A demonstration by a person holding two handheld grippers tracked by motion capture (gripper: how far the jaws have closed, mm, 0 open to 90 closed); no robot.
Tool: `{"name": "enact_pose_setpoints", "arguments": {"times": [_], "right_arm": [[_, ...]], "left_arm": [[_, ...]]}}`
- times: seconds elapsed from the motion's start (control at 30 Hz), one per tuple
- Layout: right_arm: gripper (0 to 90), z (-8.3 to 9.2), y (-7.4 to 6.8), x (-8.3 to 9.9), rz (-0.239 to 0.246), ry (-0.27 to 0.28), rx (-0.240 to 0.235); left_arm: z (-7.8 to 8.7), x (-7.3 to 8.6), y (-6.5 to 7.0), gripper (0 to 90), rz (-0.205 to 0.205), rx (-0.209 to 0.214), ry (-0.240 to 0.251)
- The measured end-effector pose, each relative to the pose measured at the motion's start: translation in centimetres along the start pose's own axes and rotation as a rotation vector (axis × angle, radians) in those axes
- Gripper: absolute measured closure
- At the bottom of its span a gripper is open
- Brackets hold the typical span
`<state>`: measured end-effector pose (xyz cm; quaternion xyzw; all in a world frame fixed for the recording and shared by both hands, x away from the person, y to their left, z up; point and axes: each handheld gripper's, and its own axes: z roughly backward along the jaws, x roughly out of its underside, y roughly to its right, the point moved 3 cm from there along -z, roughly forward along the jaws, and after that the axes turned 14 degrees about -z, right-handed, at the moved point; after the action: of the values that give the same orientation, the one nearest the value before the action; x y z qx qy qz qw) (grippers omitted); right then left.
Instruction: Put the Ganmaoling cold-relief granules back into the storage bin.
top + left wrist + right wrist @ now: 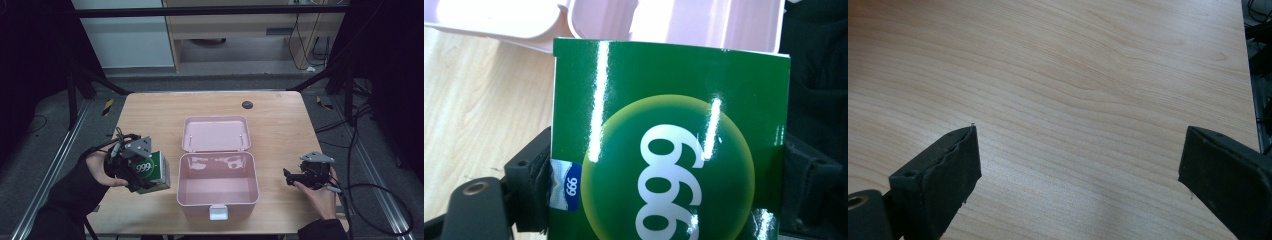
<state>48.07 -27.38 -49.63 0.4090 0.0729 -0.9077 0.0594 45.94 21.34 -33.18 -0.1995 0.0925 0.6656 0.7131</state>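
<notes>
The left tool (pixel 145 175) has its jaws clamped on the two sides of a green box (pixel 152 171) marked 999, holding it near the table's (pixel 150 110) left edge, just beside the left wall of the pink case (pixel 218 200). In the left gripper view the green box (pixel 669 140) fills the gap between the jaws, with the case's rim beyond it. The case sits mid-table toward the near edge, lid (pixel 216 134) laid back flat, inside empty. The right tool (pixel 290 177) rests near the right edge, jaws spread wide with nothing between them, over bare wood (pixel 1058 100). By my reading the pick-up is done; carrying the box over the rim, setting it inside and perhaps shutting the lid remain.
</notes>
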Motion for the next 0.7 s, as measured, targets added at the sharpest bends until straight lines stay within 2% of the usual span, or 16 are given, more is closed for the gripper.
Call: {"name": "enact_pose_setpoints", "arguments": {"times": [0.03,0.3,0.7], "right_arm": [[3.6,0.0,0.0,0.0,-0.002,0.000,0.001],[3.6,0.1,0.0,0.0,-0.005,0.003,0.000],[3.6,0.2,0.1,-0.1,-0.005,0.008,0.002]], "left_arm": [[0.2,-0.4,-0.1,14.7,-0.016,0.002,-0.001],[0.9,-2.0,-0.4,14.7,-0.025,-0.013,0.040],[1.0,-3.2,-0.6,14.7,-0.030,-0.008,0.060]]}}
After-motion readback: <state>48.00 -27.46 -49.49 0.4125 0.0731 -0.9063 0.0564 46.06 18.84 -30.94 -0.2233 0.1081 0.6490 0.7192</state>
